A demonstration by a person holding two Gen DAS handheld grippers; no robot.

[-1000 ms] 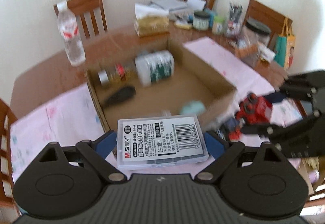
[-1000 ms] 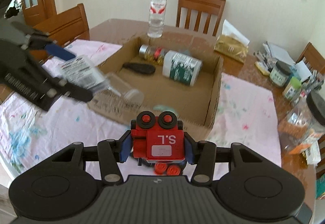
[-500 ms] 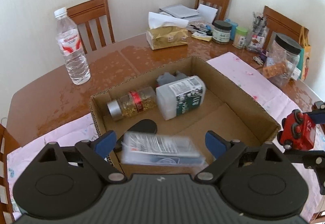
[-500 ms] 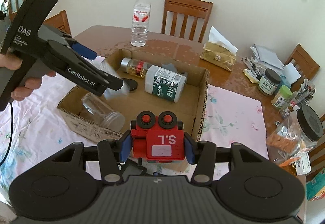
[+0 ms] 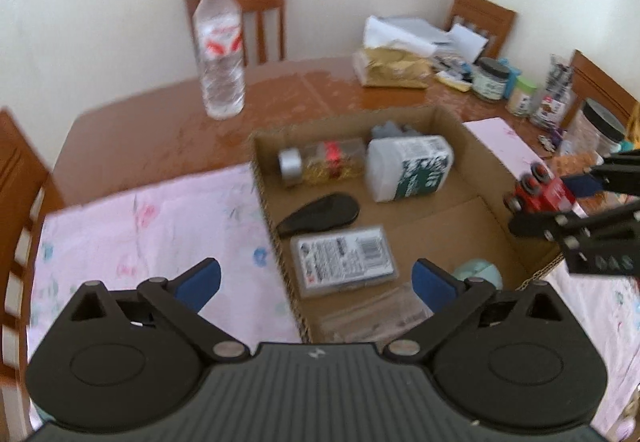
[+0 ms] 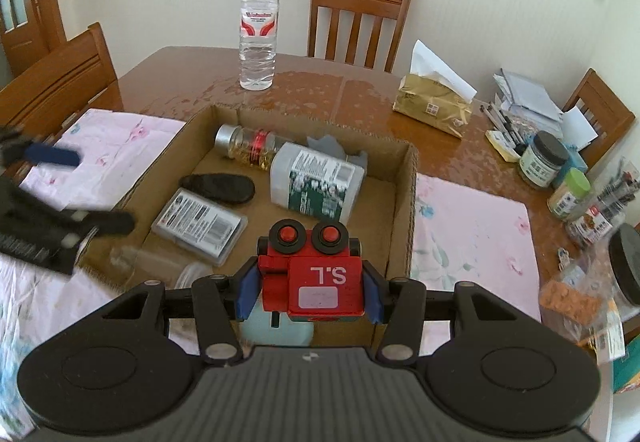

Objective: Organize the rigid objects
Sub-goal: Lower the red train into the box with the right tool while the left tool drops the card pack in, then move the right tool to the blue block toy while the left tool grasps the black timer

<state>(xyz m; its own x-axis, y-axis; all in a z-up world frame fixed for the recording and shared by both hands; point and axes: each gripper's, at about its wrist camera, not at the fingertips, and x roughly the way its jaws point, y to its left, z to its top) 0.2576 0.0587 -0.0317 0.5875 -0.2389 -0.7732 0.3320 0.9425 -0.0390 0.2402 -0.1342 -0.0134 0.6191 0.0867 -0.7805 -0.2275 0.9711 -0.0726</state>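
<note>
The left gripper (image 5: 316,280) has its blue-padded jaws spread wide and holds nothing, hovering over the near-left edge of the cardboard box (image 5: 272,226). The right gripper (image 6: 308,288) is clamped on the red toy robot (image 6: 314,276), held above the near wall of the box. Just beyond, the clear plastic case (image 6: 200,222) lies flat on the box floor, beside a black oval object (image 6: 218,187). A clear item at the near corner is too blurred to identify, possibly a jar. Farther in lie a white bottle (image 6: 316,187) and a spice jar (image 6: 248,147). Beyond the box, a water bottle (image 6: 259,29) stands upright on the table (image 6: 320,85).
</note>
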